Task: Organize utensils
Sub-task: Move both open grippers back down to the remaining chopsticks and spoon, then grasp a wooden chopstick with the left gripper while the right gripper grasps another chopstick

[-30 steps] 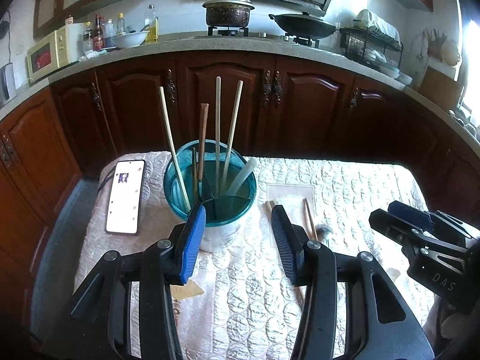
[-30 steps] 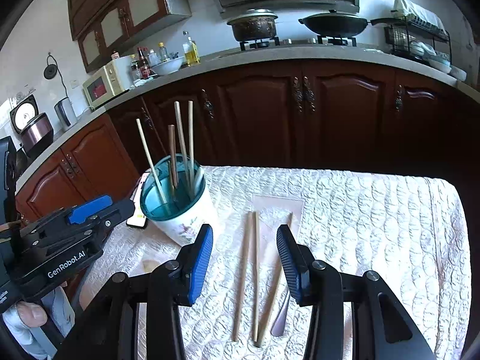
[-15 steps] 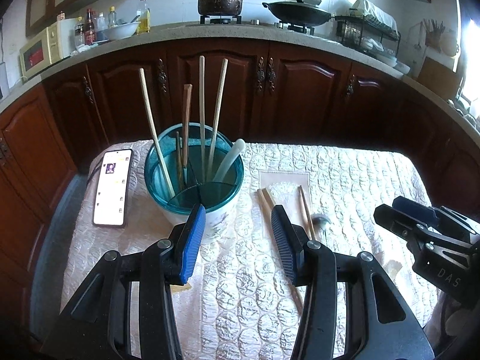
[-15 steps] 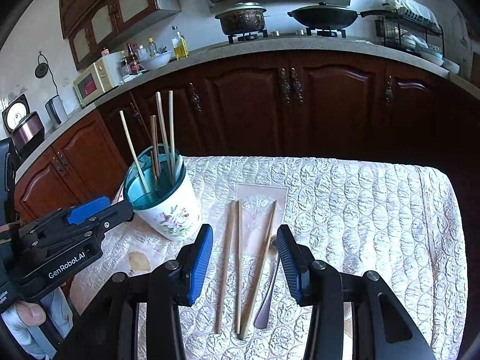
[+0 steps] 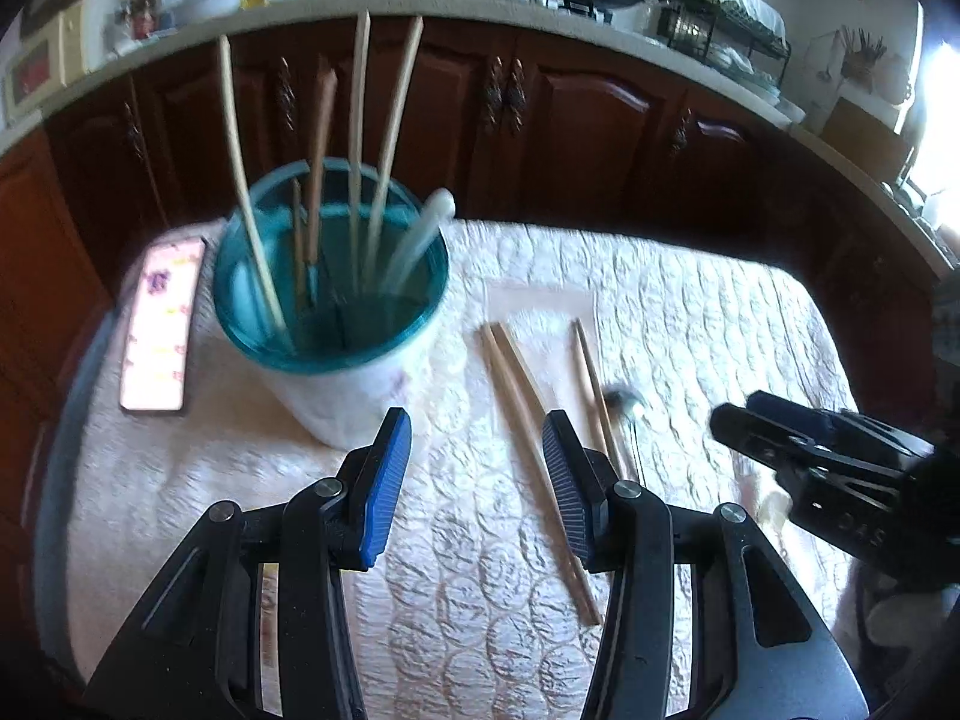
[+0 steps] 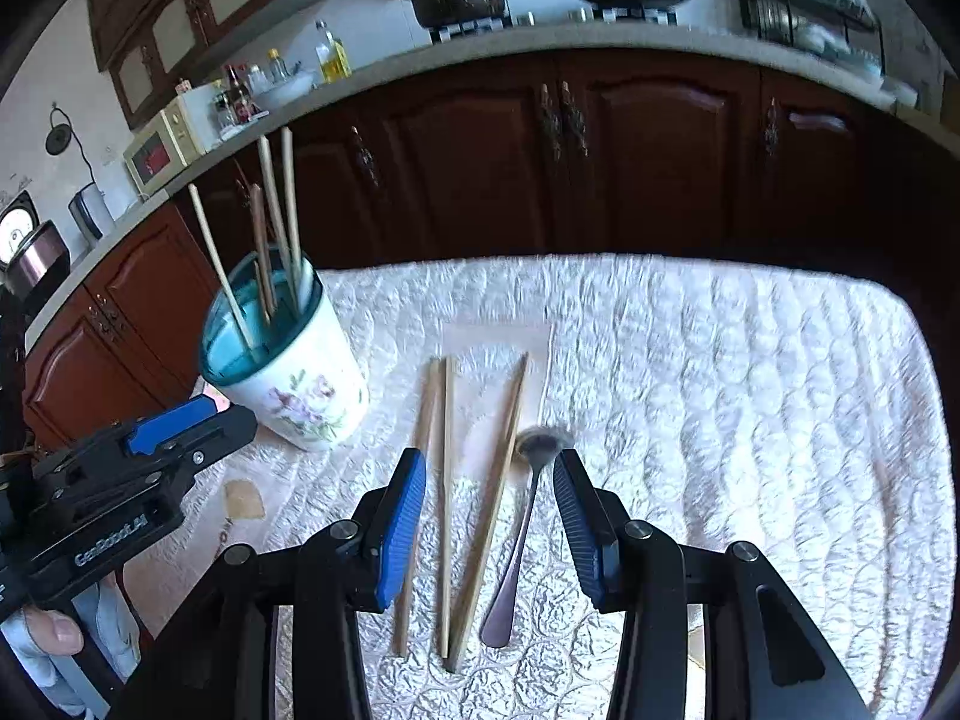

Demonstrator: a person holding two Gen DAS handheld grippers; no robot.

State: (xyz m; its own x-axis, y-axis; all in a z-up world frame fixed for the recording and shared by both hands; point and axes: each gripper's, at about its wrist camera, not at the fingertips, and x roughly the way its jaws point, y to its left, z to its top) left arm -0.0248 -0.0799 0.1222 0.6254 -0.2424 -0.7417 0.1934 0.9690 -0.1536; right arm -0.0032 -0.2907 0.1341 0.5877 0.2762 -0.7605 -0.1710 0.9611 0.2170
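Note:
A white flowered utensil cup with a teal rim (image 6: 300, 384) (image 5: 336, 330) stands at the table's left and holds several upright chopsticks and a pale spoon handle. Three wooden chopsticks (image 6: 447, 480) (image 5: 528, 414) and a metal spoon (image 6: 522, 516) (image 5: 624, 408) lie flat on the quilted cloth. My right gripper (image 6: 489, 516) hovers open over the loose chopsticks and spoon, nothing pressed between its pads. My left gripper (image 5: 477, 480) is open above bare cloth, between the cup and the chopsticks. Each gripper shows at the edge of the other's view.
A lit phone (image 5: 162, 324) lies left of the cup. A small brown scrap (image 6: 243, 498) sits on the cloth near the cup. Dark wooden cabinets (image 6: 600, 144) and a counter with pots stand beyond the table's far edge. A thumb (image 6: 57, 630) shows at lower left.
Both grippers have sunk and tilted down toward the table; cup, chopsticks and spoon now look larger and nearer. Jaw openings unchanged. Nothing on the table has moved.

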